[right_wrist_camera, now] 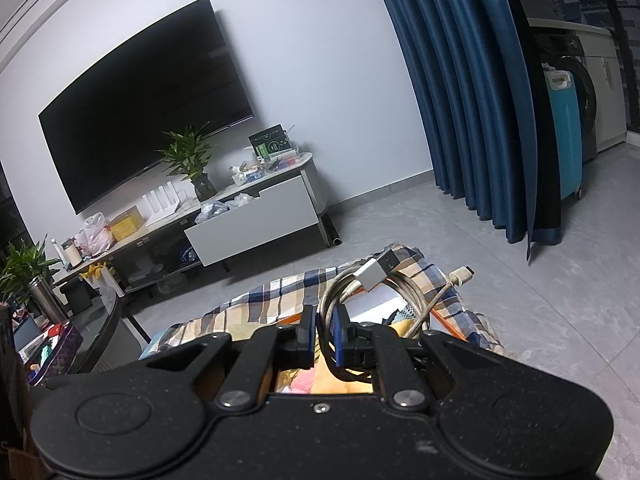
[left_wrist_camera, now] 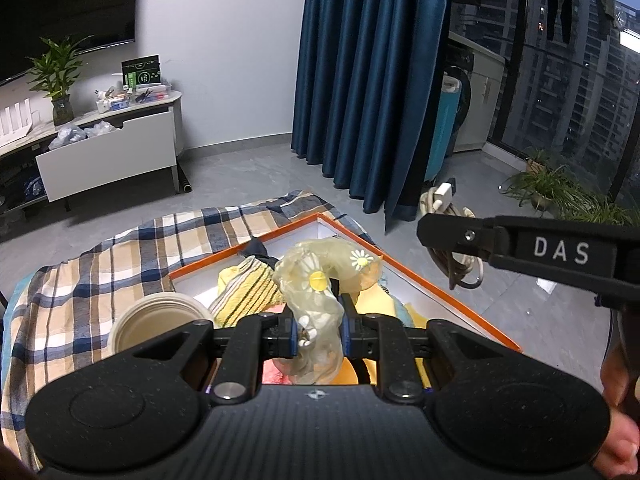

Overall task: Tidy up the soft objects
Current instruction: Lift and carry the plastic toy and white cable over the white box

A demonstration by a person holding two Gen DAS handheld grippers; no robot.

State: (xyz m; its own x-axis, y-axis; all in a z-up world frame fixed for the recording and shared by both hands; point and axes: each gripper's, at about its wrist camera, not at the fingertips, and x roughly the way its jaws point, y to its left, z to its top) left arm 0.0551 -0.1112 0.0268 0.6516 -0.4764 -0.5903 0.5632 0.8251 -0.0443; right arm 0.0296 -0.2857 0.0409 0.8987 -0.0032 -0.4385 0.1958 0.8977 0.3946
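1. Sheer yellowish daisy-print sock (left_wrist_camera: pixel 320 280): my left gripper (left_wrist_camera: pixel 318 330) is clamped on it, above the orange-rimmed box (left_wrist_camera: pixel 420 280).
2. My right gripper (right_wrist_camera: pixel 325 336) is clamped on a coiled grey USB cable (right_wrist_camera: pixel 360 280), over the plaid cloth (right_wrist_camera: pixel 280 292).

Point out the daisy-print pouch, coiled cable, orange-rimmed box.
daisy-print pouch (left_wrist_camera: pixel 320 280), left wrist view, yellow daisy
coiled cable (right_wrist_camera: pixel 340 288), right wrist view, loop's upper left curve
orange-rimmed box (left_wrist_camera: pixel 440 292), left wrist view, right rim
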